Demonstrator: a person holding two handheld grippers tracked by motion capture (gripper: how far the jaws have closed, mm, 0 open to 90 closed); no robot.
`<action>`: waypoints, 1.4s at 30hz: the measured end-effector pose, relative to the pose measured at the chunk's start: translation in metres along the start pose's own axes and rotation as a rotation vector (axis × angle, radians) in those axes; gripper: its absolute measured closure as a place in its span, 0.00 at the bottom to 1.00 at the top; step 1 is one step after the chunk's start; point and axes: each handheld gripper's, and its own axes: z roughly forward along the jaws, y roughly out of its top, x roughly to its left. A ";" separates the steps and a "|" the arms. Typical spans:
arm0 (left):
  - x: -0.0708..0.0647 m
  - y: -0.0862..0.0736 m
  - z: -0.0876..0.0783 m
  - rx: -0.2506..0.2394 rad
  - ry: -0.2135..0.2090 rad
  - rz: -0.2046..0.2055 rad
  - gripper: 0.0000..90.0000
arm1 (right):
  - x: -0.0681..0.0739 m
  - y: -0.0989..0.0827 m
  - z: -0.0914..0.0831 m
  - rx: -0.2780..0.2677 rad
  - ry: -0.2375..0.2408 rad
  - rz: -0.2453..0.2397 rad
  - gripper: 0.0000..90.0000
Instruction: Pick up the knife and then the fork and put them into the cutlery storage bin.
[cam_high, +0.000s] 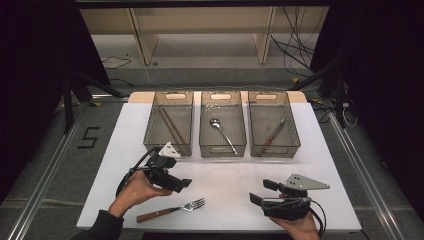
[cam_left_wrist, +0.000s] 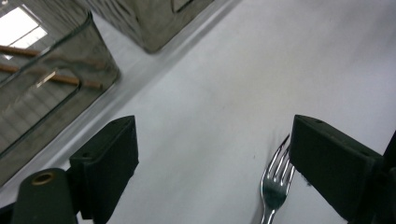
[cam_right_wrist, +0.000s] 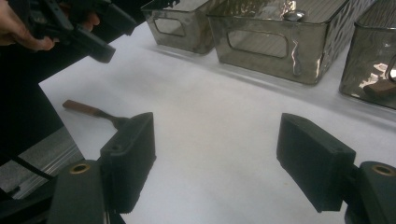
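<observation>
**A:** Where does the sorting stand?

**B:** Mostly done, I'd judge. Three clear bins sit in a row toward the 12 o'clock side of the table (cam_high: 100, 195). The left bin (cam_high: 150, 131) holds chopsticks (cam_high: 170, 126), the middle bin (cam_high: 205, 131) a spoon (cam_high: 223, 131), and the right bin (cam_high: 294, 131) a knife (cam_high: 273, 135) with a reddish handle.

**A:** So what is left?

**B:** The fork (cam_high: 172, 210). It lies flat on the white table near the 6 o'clock edge, wooden handle pointing toward 8 o'clock, tines toward 2 o'clock. Nothing is touching it.

**A:** Which hand is going for it?

**B:** The left hand-held gripper (cam_high: 176, 184), by the look of it. It hovers just beyond the fork, on its 12 o'clock side, with its jaws spread wide and nothing between them. In the left gripper view the fork's tines (cam_left_wrist: 276, 179) show low in the picture, right against the inner face of the right-hand jaw, so the fork is not centred in the gap yet.

**A:** And the other one?

**B:** The right hand-held gripper (cam_high: 261, 192) rests low at about 5 o'clock on the table, well apart from the fork, jaws also wide and empty. From its own view the fork's handle (cam_right_wrist: 84, 108) lies off to the left, partly behind one jaw.

**A:** Which bin will the fork go to?

**B:** I cannot tell; each bin already has its own kind of utensil. Lining up, gripping, lifting and dropping it in all remain.
</observation>
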 end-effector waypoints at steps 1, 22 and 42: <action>-0.001 -0.002 0.000 0.000 -0.001 -0.005 0.17 | 0.001 0.000 0.000 0.000 -0.002 -0.002 0.32; -0.012 -0.027 0.001 0.214 0.005 0.104 0.17 | 0.000 0.000 -0.001 0.000 -0.002 -0.001 0.32; -0.021 -0.046 0.009 0.411 -0.030 0.230 0.39 | 0.001 0.000 0.000 0.006 0.000 -0.004 0.32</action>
